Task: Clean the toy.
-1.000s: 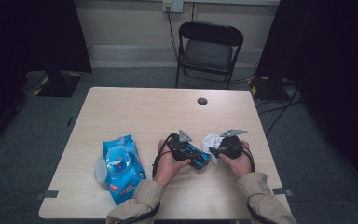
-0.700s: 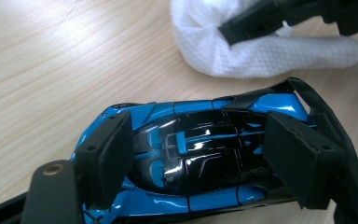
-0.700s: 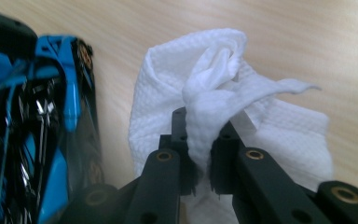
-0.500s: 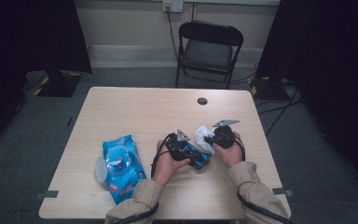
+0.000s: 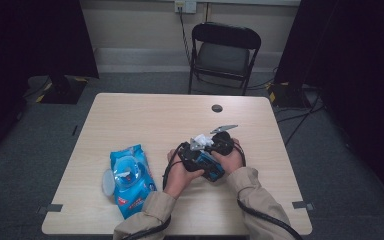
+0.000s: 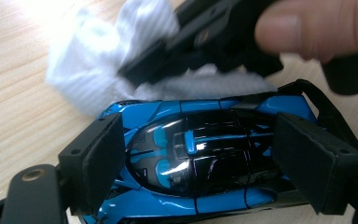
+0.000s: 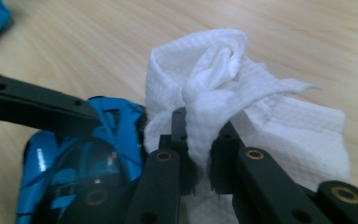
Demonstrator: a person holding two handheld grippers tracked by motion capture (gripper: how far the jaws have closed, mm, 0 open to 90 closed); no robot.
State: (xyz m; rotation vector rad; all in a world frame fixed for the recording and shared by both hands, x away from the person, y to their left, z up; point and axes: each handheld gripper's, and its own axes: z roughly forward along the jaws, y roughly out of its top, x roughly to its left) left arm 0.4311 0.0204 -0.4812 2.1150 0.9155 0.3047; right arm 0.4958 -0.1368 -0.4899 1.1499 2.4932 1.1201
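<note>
Toy car (image 6: 191, 158) clamped in left tool (image 6: 196, 163); right tool (image 7: 200, 154) pinching wipe (image 7: 242, 107)

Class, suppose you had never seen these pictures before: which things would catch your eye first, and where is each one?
The glossy blue and black toy car stands out first, clamped between the left gripper pads near the table's front edge. Next is the crumpled white wipe, pinched in the right gripper against the car's side. A blue wipes pack lies to the left on the table.

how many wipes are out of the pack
1: a white wipe pinched in the right gripper, against the blue toy car held by the left gripper. More may be hidden inside the pack.
</note>
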